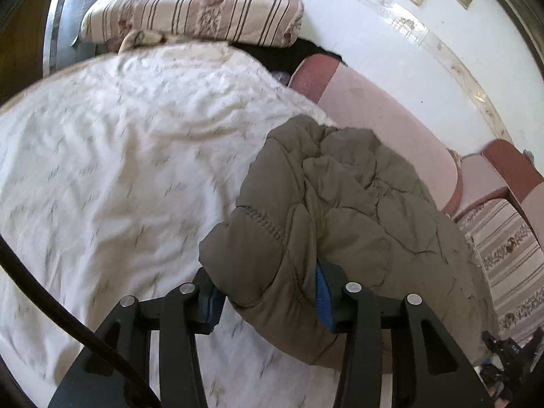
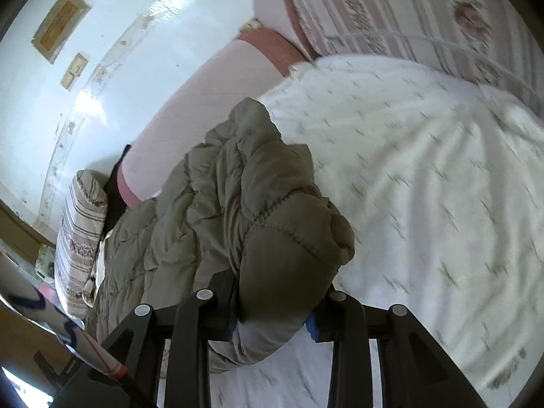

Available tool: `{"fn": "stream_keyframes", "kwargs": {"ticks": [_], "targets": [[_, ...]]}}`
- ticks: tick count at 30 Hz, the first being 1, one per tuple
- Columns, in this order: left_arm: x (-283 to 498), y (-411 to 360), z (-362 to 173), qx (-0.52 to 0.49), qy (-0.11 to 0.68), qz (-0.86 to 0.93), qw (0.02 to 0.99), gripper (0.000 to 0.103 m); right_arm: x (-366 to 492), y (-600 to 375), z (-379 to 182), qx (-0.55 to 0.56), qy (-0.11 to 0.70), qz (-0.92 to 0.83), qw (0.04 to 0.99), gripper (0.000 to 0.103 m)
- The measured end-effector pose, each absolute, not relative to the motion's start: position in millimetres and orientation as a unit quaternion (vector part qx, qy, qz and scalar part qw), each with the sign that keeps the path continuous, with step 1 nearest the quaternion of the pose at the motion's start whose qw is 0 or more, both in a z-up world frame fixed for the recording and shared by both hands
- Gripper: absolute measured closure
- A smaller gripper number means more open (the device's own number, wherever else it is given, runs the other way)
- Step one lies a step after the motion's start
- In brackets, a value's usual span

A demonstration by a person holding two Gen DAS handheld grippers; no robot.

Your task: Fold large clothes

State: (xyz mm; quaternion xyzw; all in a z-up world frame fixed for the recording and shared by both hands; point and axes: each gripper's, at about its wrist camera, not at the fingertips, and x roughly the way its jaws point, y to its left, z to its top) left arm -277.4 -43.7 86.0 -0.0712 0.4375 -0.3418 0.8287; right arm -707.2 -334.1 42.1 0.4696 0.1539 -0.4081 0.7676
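A puffy olive-green quilted jacket lies bunched on a white patterned bedspread. In the left wrist view one thick stitched edge of it is pinched between the blue pads of my left gripper, which is shut on it. The right wrist view shows the same jacket trailing away to the left, with another padded edge clamped in my right gripper. Both held edges stand a little off the bedspread. The rest of the jacket is crumpled, so its shape is hidden.
A striped floral pillow lies at the head of the bed, and a pink mattress edge runs along the white tiled floor. More striped bedding sits at the right. A black cable crosses the lower left.
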Motion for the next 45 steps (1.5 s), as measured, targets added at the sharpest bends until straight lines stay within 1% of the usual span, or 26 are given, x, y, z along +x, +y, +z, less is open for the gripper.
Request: {"fn": "stream_keyframes", "kwargs": {"ticks": [1,3,5,7,9,11,12,13,15,17,21,22,25,27,30,41,45], "targets": [[-276.2,-40.1,82.2,-0.075,0.446,-0.34,0.824,0.054,-710.5,-334.1,37.1,0.479,0.157,-0.406,0.762,0.057],[-268.8,-28.7,80.5,-0.109,0.467,-0.339,0.81,0.053,-719.4,-339.5,24.4,0.516,0.157,-0.401,0.741,0.05],[-266.6,-17.5,83.2,-0.136,0.47,-0.338,0.804,0.052,-735.1,-342.5,15.0,0.562,0.134,-0.39,0.717,0.044],[-274.1,-4.8,93.1,-0.144,0.439,-0.317,0.828,0.052,-748.4,-338.5,15.7,0.574,0.113,-0.402,0.705,0.042],[-285.1,4.6,112.8,-0.138,0.378,-0.303,0.864,0.052,-755.8,-331.4,20.3,0.565,0.104,-0.424,0.7,0.042],[-302.7,-3.5,132.3,-0.101,0.319,-0.306,0.891,0.05,-759.4,-322.7,32.8,0.533,0.093,-0.46,0.704,0.042],[-311.7,-13.7,139.3,-0.074,0.3,-0.32,0.896,0.04,-754.5,-319.2,43.5,0.503,0.094,-0.473,0.717,0.042],[-320.0,-23.0,142.5,-0.05,0.287,-0.329,0.899,0.036,-746.2,-316.4,53.5,0.473,0.101,-0.478,0.733,0.042],[-351.0,-50.0,144.8,0.015,0.244,-0.349,0.905,0.036,-720.8,-306.2,70.9,0.407,0.116,-0.477,0.77,0.042],[-372.7,-73.8,139.0,0.059,0.227,-0.371,0.899,0.032,-693.0,-298.6,81.8,0.35,0.144,-0.468,0.798,0.042],[-390.5,-112.0,114.6,0.123,0.232,-0.376,0.889,0.032,-615.8,-283.9,80.5,0.257,0.227,-0.435,0.833,0.042],[-388.3,-116.6,108.5,0.13,0.239,-0.371,0.888,0.032,-606.7,-281.8,75.4,0.244,0.242,-0.436,0.832,0.043],[-372.6,-126.1,89.6,0.155,0.257,-0.343,0.89,0.031,-579.3,-279.8,56.3,0.201,0.296,-0.444,0.821,0.043],[-361.3,-124.5,81.8,0.15,0.28,-0.343,0.884,0.029,-573.7,-283.7,46.3,0.187,0.316,-0.455,0.811,0.043],[-359.3,-125.7,75.8,0.153,0.284,-0.34,0.884,0.027,-574.1,-290.4,37.1,0.203,0.328,-0.449,0.806,0.041],[-358.7,-127.0,74.8,0.156,0.287,-0.34,0.882,0.027,-568.8,-277.8,34.2,0.178,0.337,-0.463,0.8,0.038],[-359.0,-125.6,74.9,0.155,0.287,-0.339,0.882,0.027,-568.2,-270.2,41.6,0.171,0.326,-0.475,0.799,0.038]]}}
